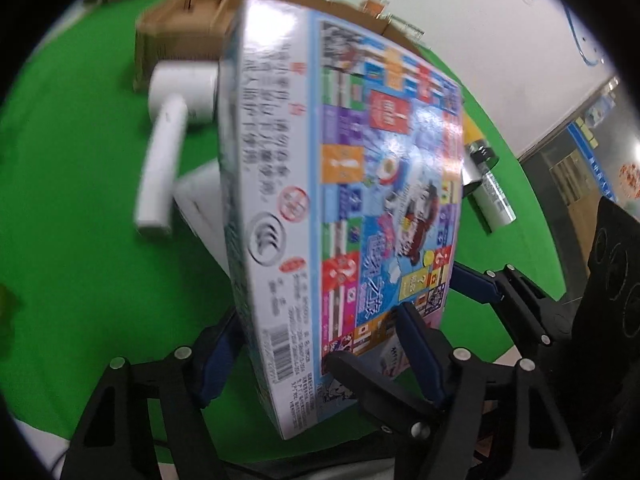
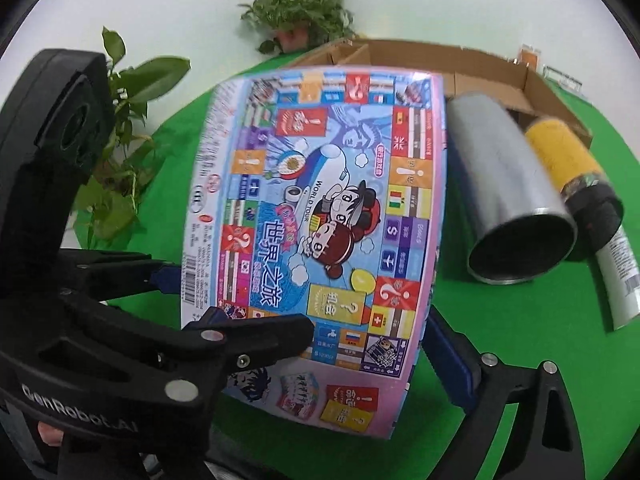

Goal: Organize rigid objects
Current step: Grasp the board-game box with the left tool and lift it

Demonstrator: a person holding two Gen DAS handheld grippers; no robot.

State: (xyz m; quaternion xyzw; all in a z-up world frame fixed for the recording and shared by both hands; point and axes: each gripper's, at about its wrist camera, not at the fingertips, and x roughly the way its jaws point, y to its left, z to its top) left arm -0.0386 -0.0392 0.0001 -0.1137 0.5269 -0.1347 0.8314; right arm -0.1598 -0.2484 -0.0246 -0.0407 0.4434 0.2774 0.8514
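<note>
A colourful board-game box (image 1: pixel 340 200) is held up on edge over the green table. My left gripper (image 1: pixel 316 356) is shut on the box's near end, one finger on each broad face. The box also fills the right wrist view (image 2: pixel 316 216), where the left gripper's fingers (image 2: pixel 248 340) clamp its lower left part. My right gripper (image 2: pixel 304 336) stands around the box's near end: its right finger (image 2: pixel 452 360) is beside the box's right edge, and its left finger is hidden behind the left gripper. I cannot tell whether it touches the box.
An open cardboard box (image 2: pixel 460 68) stands at the back of the green table (image 2: pixel 520 340). A steel cup (image 2: pixel 512 196), a yellow and black bottle (image 2: pixel 572 176) and a white tube (image 2: pixel 620 276) lie to the right. White objects (image 1: pixel 168 152) lie left of the box. Potted plants (image 2: pixel 296 20) stand behind.
</note>
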